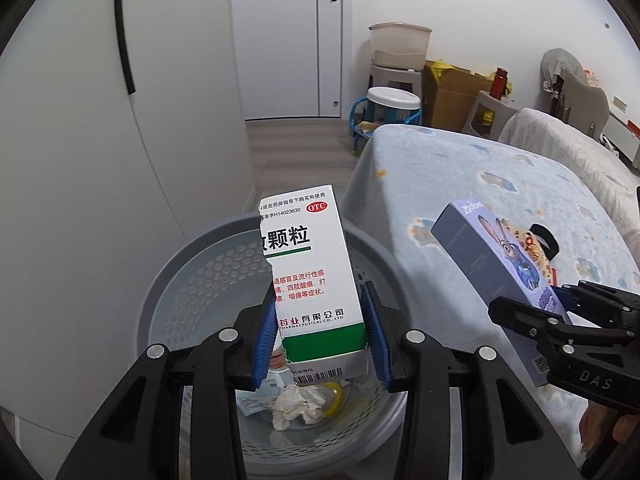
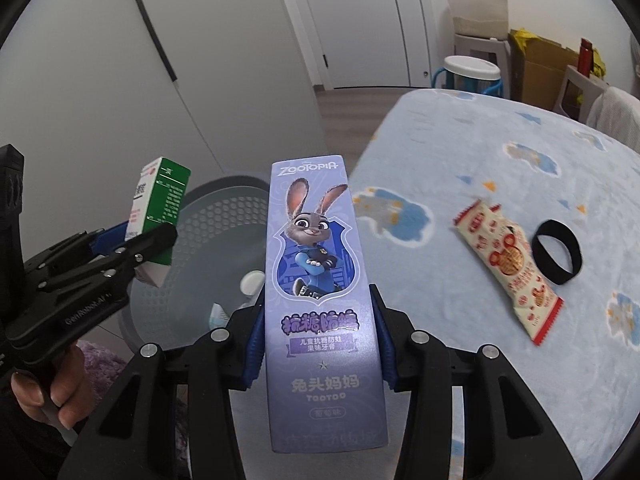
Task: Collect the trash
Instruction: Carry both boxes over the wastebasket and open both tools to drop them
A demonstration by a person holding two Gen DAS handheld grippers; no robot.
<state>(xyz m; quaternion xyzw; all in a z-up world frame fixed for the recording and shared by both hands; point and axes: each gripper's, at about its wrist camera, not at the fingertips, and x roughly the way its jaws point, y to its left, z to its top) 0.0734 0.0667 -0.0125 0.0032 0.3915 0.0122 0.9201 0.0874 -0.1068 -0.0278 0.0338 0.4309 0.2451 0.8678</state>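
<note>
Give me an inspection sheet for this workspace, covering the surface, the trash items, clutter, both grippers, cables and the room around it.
Surface: bed with a light blue patterned blanket.
Job's things: medicine box, torn along one edge, held over the grey trash bin; purple toothpaste box held beside the bin; snack wrapper lying on the blanket; crumpled tissue already in the bin.
Clutter: black band on the blanket, next to the wrapper.
Grippers: left gripper shut on the medicine box; right gripper shut on the toothpaste box.
Cables: nothing seen.
Surroundings: white door, cardboard box, stool carrying a plastic tub.
</note>
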